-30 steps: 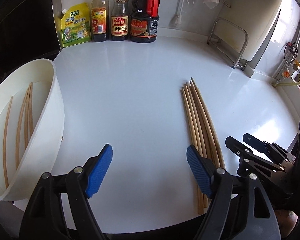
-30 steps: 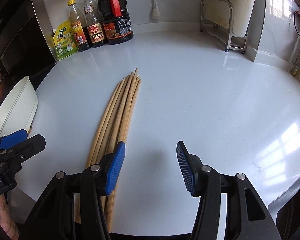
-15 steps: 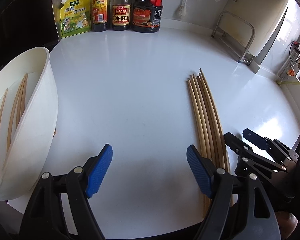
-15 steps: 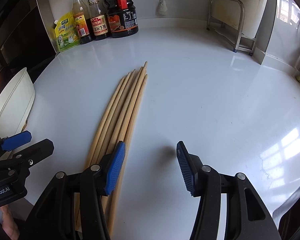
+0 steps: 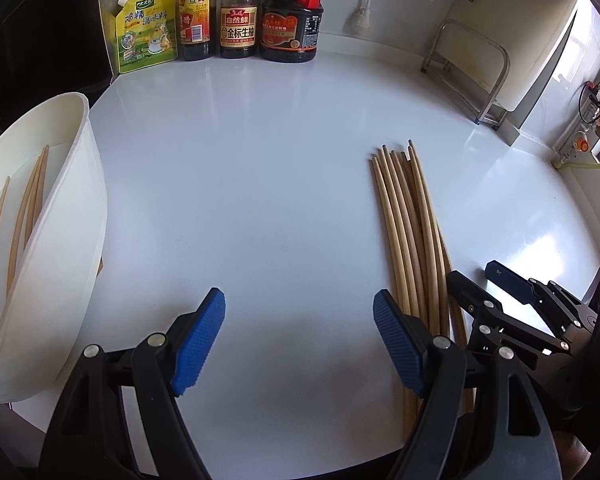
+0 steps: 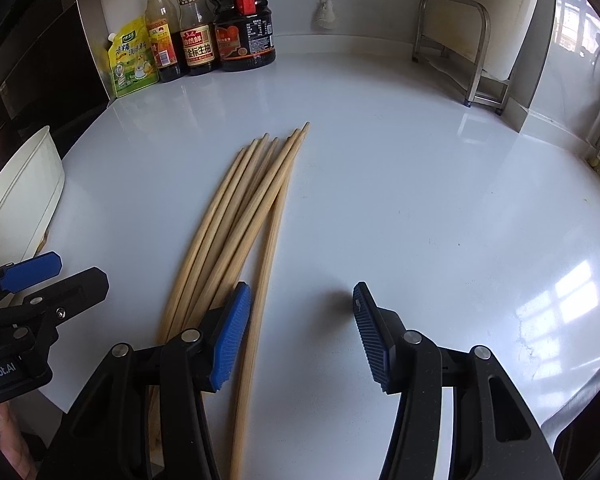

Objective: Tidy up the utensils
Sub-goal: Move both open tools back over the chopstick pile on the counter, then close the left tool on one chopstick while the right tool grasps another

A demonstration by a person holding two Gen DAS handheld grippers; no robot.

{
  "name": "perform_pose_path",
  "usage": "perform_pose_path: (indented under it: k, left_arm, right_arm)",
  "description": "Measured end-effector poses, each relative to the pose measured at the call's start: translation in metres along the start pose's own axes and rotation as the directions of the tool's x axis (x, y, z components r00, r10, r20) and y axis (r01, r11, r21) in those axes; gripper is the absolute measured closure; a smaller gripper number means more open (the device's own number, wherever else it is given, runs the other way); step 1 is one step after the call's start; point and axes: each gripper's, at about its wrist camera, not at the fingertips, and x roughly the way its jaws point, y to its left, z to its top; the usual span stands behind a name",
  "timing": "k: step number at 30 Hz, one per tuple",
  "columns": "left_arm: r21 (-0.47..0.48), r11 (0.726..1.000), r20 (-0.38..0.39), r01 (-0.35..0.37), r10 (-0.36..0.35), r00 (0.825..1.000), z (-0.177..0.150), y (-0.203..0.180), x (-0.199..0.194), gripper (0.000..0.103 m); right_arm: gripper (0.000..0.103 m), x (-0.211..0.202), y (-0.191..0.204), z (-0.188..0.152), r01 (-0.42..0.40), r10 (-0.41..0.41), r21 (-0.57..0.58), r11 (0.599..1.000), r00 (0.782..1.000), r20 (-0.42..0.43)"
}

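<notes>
The near ends of the chopsticks (image 6: 236, 240) disappear under the right gripper (image 6: 302, 332), whose jaws stand apart with one stick lying between them, ungripped. They lie bundled on the white counter (image 5: 260, 184). The left gripper (image 5: 298, 340) hovers open over bare counter. The white tub (image 5: 56, 240), cut off at the frame edge, contains several chopsticks (image 5: 28, 216).

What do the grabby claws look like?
Both are black plastic clamps with silver rivets. The left gripper and the right gripper each have two fingers tipped with ribbed blue pads. In the right view, white lettering shows on the left gripper's body.
</notes>
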Motion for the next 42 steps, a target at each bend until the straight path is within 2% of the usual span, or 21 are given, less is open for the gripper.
perform_pose_path:
  k: [17, 28, 31, 37, 42]
  left_arm:
    - [0.049, 0.999, -0.03, 0.022, -0.02, 0.999, 0.002, -0.031, 0.021, 0.028]
    - [0.073, 0.997, -0.042, -0.024, 0.027, 0.999, 0.001, -0.037, 0.027, 0.028]
    - [0.094, 0.994, -0.039, -0.058, 0.062, 0.997, 0.001, -0.04, 0.029, 0.028]
    - [0.11, 0.992, -0.03, -0.07, 0.074, 0.997, 0.001, -0.041, 0.03, 0.033]
    - [0.106, 0.992, -0.022, -0.075, 0.077, 0.997, 0.002, -0.041, 0.029, 0.045]
  right_arm:
    - [0.052, -0.006, -0.041, -0.009, 0.045, -0.046, 0.057, 0.997, 0.999, 0.02]
    - [0.052, -0.006, -0.05, -0.009, 0.031, -0.033, 0.062, 0.998, 0.999, 0.029]
    - [0.052, -0.005, -0.048, -0.008, 0.029, -0.031, 0.053, 0.998, 0.999, 0.031]
    - [0.052, 0.0, -0.038, -0.004, 0.039, -0.039, 0.0, 0.999, 0.999, 0.035]
    - [0.052, 0.005, -0.029, 0.002, 0.022, -0.02, -0.043, 0.999, 0.999, 0.034]
